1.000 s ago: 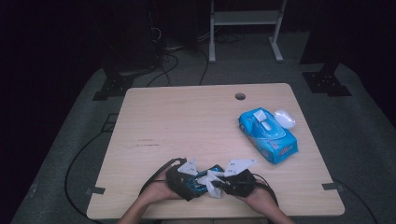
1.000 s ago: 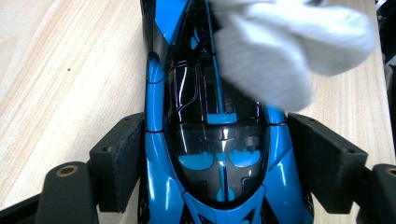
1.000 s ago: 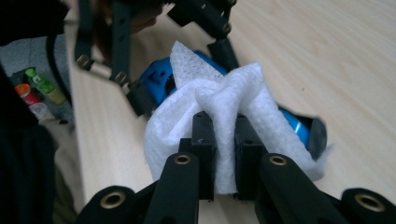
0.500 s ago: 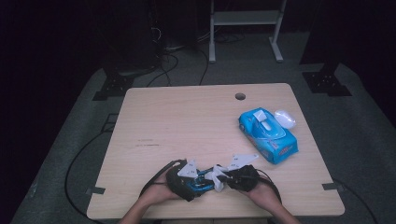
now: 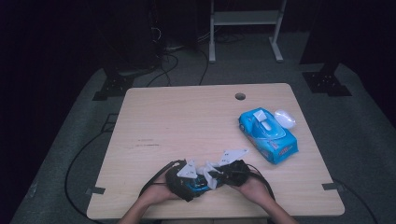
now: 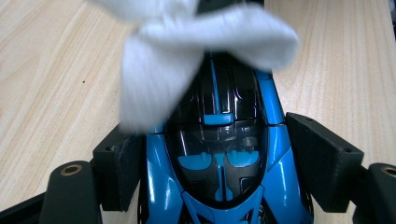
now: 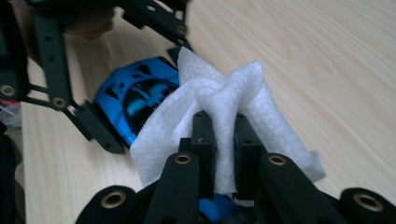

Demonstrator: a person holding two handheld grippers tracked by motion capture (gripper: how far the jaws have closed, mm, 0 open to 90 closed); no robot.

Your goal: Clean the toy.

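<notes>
A blue and black toy car sits between the two black pads of my left gripper, which press on its sides. My right gripper is shut on a bunched white wipe, and the wipe lies against the front of the toy car. The wipe drapes over the car's nose in the left gripper view. In the high view both grippers meet at the table's near edge: left gripper, right gripper, with the car between the hands.
A blue pack of wipes lies at the right of the wooden table, with a small white object beside it. A cable hole is near the far edge. Cables trail off the near edge.
My right gripper has shifted a little with the wipe against the car. The left gripper and the car have stayed in place.
</notes>
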